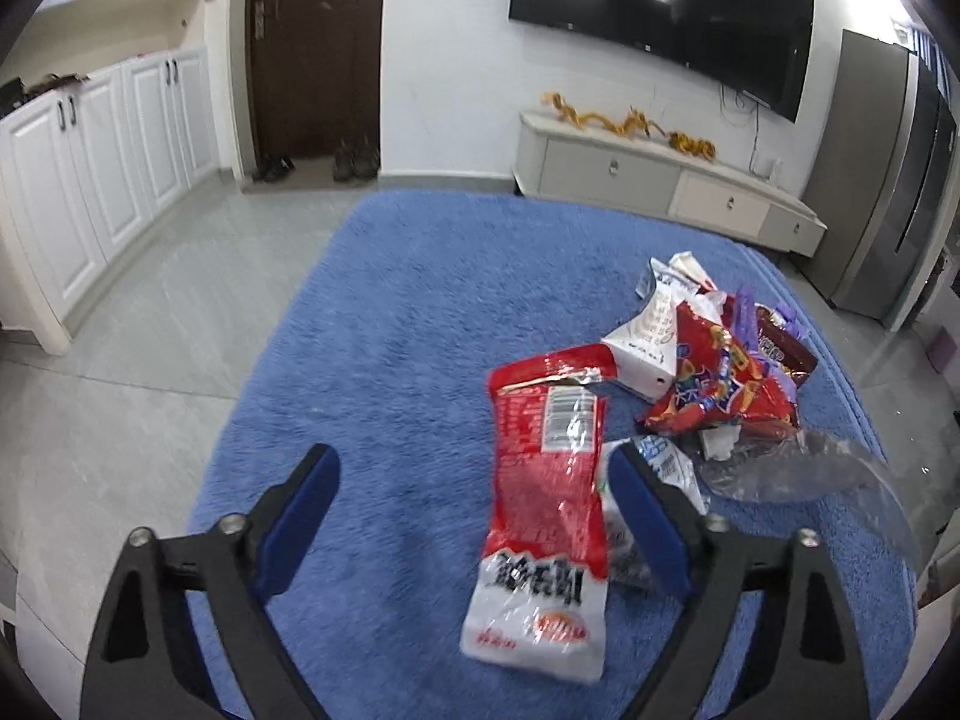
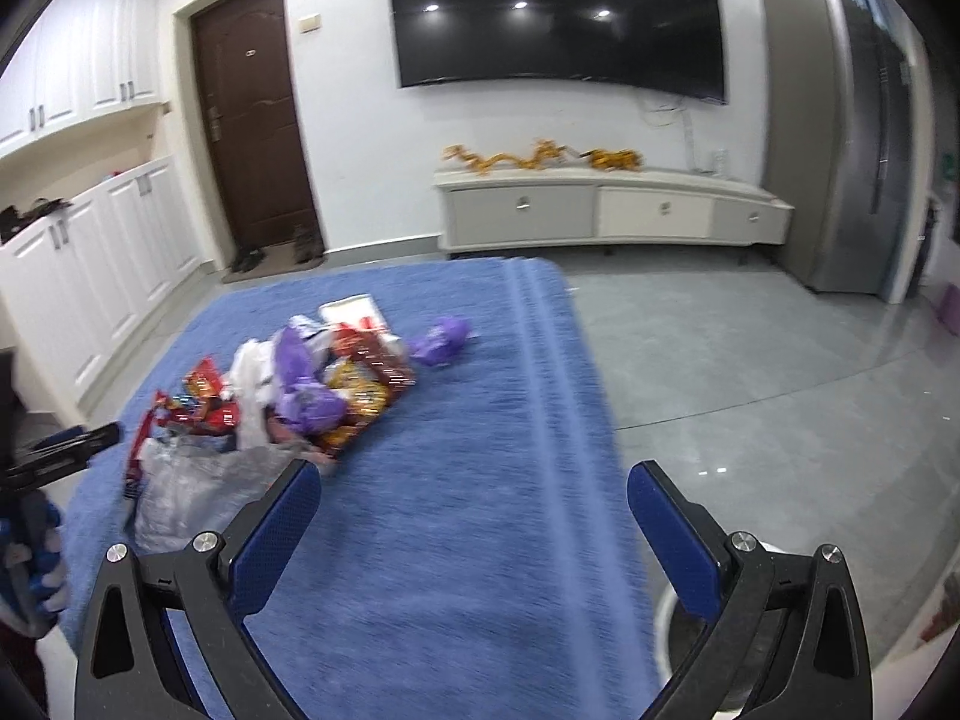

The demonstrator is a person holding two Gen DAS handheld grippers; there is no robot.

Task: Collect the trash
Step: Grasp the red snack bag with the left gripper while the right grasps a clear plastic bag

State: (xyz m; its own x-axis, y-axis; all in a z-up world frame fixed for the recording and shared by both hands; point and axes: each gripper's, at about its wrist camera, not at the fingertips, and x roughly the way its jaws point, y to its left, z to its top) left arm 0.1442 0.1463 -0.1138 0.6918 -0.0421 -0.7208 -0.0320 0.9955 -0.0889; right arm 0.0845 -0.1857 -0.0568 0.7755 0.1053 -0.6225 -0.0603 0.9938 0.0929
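A red and white snack bag (image 1: 543,504) hangs between the spread fingers of my open left gripper (image 1: 474,510), close to its right finger (image 1: 651,525), above the blue fluffy cloth (image 1: 390,330); whether it rests on the cloth I cannot tell. A heap of wrappers (image 1: 714,372) lies beyond it, with a white carton (image 1: 645,348) and a clear plastic bag (image 1: 798,468). In the right wrist view the same heap (image 2: 300,390) lies ahead to the left, with a purple wrapper (image 2: 444,339) apart from it. My right gripper (image 2: 474,516) is open and empty above the cloth (image 2: 480,450).
A white round container (image 2: 678,630) shows under my right gripper's right finger, past the cloth's edge. Grey tile floor (image 2: 750,348) surrounds the cloth. White cabinets (image 1: 90,168), a brown door (image 1: 315,54), a TV console (image 1: 660,180) and a grey fridge (image 1: 882,180) line the walls.
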